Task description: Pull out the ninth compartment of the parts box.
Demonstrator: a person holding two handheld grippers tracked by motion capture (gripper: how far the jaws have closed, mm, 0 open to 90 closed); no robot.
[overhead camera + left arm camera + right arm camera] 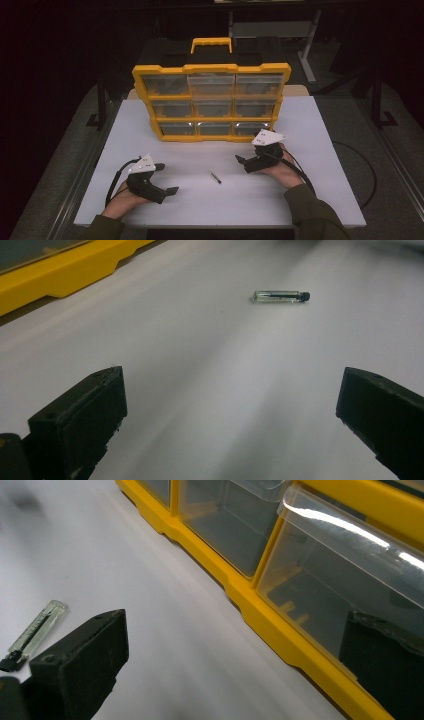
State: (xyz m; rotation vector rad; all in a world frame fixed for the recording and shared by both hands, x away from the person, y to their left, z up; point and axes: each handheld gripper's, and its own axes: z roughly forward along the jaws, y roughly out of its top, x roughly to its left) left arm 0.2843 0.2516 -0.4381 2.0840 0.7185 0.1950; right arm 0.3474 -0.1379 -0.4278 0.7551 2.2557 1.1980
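While both tongs rest wide and empty, the vial (215,177) lies flat on the worktop (310,150) between them, its long axis slanting from far-left to near-right. It seems slightly nearer the right tongs (240,160) than the left tongs (167,179).

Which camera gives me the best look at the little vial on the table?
The left gripper view: the vial lies whole and unblocked on the white table, clear body and dark cap plain. The high view shows it as a tiny sliver; in the right gripper view it sits at the frame's edge, beside one jaw.
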